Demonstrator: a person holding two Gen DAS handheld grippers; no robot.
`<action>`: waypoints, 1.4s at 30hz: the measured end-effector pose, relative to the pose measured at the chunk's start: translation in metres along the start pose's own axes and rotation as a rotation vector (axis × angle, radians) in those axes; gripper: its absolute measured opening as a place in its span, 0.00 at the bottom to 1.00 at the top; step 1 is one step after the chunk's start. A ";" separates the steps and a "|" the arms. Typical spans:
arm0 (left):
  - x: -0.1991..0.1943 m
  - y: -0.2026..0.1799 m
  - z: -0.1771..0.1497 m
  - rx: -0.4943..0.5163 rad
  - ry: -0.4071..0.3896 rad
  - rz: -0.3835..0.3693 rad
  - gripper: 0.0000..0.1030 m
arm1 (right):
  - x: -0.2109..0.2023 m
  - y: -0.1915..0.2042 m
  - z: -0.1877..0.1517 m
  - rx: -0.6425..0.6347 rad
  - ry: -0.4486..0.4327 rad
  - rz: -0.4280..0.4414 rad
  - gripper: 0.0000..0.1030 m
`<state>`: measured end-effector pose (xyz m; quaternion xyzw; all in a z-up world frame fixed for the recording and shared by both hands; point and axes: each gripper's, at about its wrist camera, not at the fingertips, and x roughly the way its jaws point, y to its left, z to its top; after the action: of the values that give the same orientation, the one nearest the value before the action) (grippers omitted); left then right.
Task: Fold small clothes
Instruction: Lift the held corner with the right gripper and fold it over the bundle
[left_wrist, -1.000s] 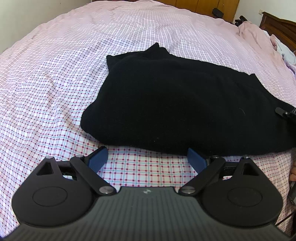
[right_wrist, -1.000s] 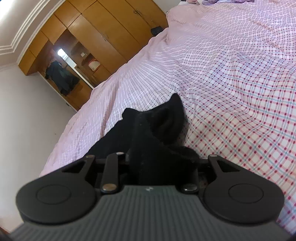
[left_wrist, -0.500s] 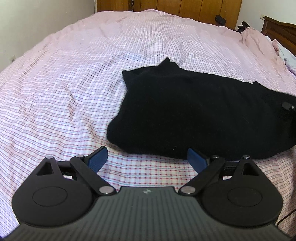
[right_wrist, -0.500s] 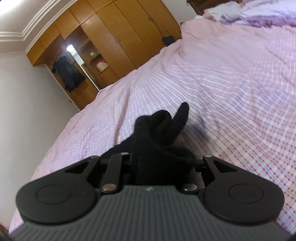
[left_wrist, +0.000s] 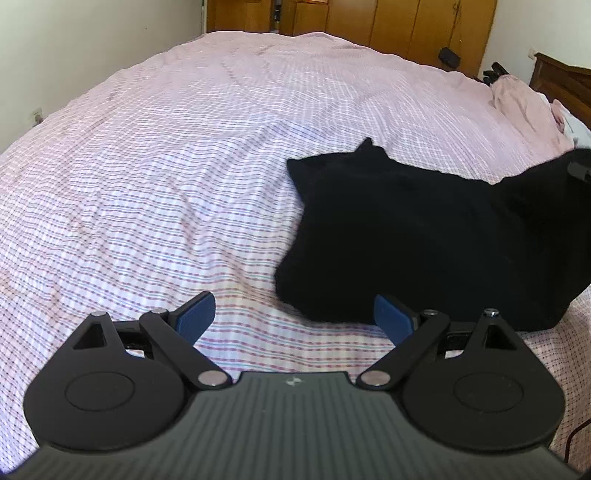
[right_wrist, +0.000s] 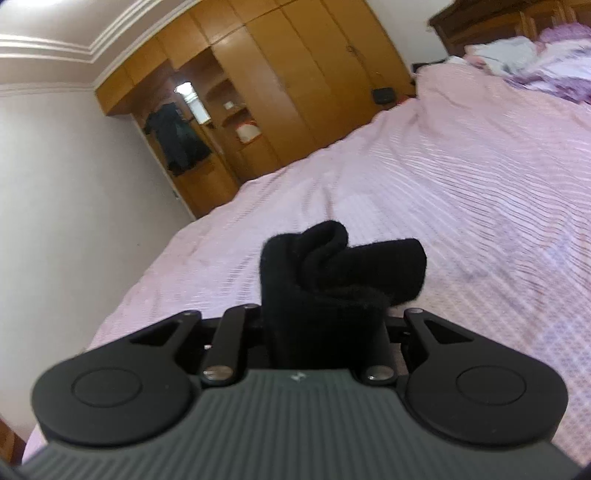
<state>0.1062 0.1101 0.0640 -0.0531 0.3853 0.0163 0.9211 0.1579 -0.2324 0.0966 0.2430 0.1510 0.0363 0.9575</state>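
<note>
**Lifting one edge of a black garment to begin a fold**

Left wrist view: the left tongs (left_wrist: 293, 314) stand spread wide, both blue pads (left_wrist: 194, 314) bare, with nothing between them. They hover above the pink checked bedspread (left_wrist: 166, 177), just short of the near left corner of the black garment (left_wrist: 424, 229). The garment lies mostly flat on the bed, towards the right of this view; its far right end rises off the sheet, where a dark piece of the other tool shows at the frame edge. A wooden wardrobe (left_wrist: 369, 22) closes the background.

Right wrist view: the right tongs (right_wrist: 325, 325) pinch a bunched edge of the black garment (right_wrist: 332, 273), which stands up in folds between the jaws; the pads themselves are hidden by cloth. Behind are the wardrobe (right_wrist: 280, 96) and, far right, crumpled purple bedding (right_wrist: 546, 70).

Step in hand, as judged: the raised edge is being carried up for a fold across the garment. The next move probably calls for the free left tongs to pin or grasp the near corner, so that the cloth does not drag while the right tongs bring their edge over.
</note>
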 end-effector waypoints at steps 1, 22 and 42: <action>-0.001 0.004 0.000 -0.003 -0.002 0.003 0.92 | 0.001 0.009 0.000 -0.013 -0.003 0.009 0.25; -0.015 0.087 -0.013 -0.107 -0.019 0.067 0.92 | 0.079 0.149 -0.115 -0.288 0.243 0.131 0.25; -0.018 0.099 -0.013 -0.132 -0.030 0.081 0.92 | 0.017 0.175 -0.126 -0.462 0.233 0.335 0.65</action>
<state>0.0776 0.2069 0.0591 -0.0976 0.3714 0.0798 0.9199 0.1357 -0.0189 0.0696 0.0344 0.2055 0.2548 0.9443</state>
